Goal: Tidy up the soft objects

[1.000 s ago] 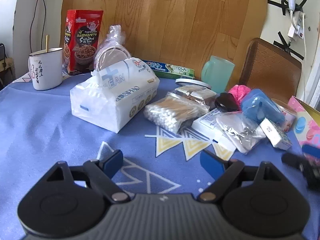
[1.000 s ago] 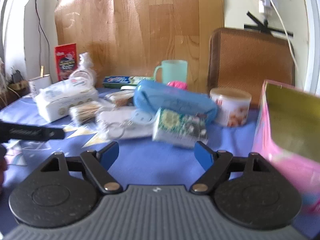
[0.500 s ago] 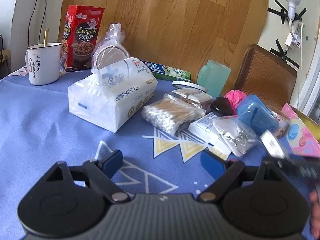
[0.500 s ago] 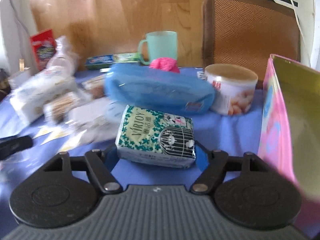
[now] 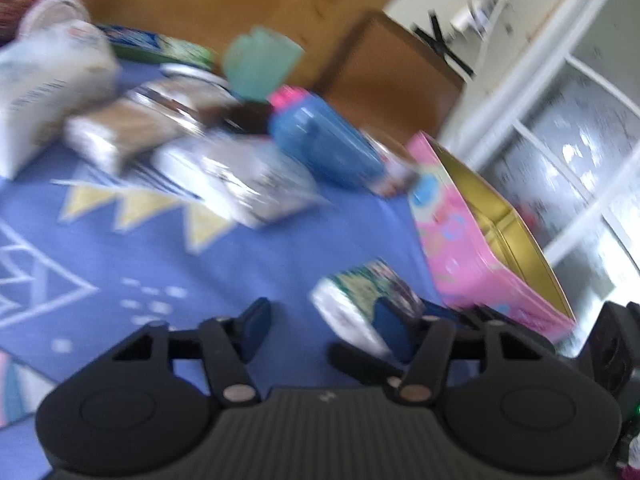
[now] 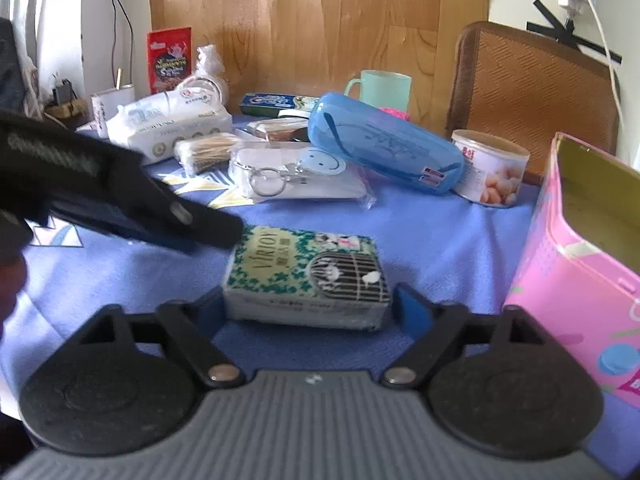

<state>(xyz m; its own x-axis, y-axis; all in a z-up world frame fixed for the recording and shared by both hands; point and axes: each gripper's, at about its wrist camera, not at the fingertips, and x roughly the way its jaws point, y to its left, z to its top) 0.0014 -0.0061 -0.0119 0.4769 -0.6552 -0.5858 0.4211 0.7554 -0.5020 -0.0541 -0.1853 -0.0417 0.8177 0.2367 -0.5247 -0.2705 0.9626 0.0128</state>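
Observation:
A small green-and-white tissue pack [image 6: 304, 276] lies low over the blue tablecloth [image 6: 432, 240], with my right gripper [image 6: 308, 308] shut on its two short sides. My left gripper [image 5: 324, 320] is shut with nothing pressed between its pads. The blurred left wrist view shows the tissue pack [image 5: 352, 296] just ahead of the left gripper's right finger. In the right wrist view the left gripper [image 6: 224, 236] reaches in from the left, its tip at the pack's far left corner. An open pink tin box [image 6: 560, 280] with a gold inside stands right of the pack.
Behind the pack lie a blue plastic case [image 6: 384, 148], a clear bag with key rings [image 6: 296, 176], cotton swabs [image 6: 208, 148] and a white wipes pack [image 6: 168, 124]. A can [image 6: 492, 172], a green mug [image 6: 384, 88] and a wicker chair back [image 6: 528, 84] are further back.
My right gripper has closed on the tissue pack and drawn it away from the blue case. The left gripper has swung right toward the pack and its jaws have narrowed.

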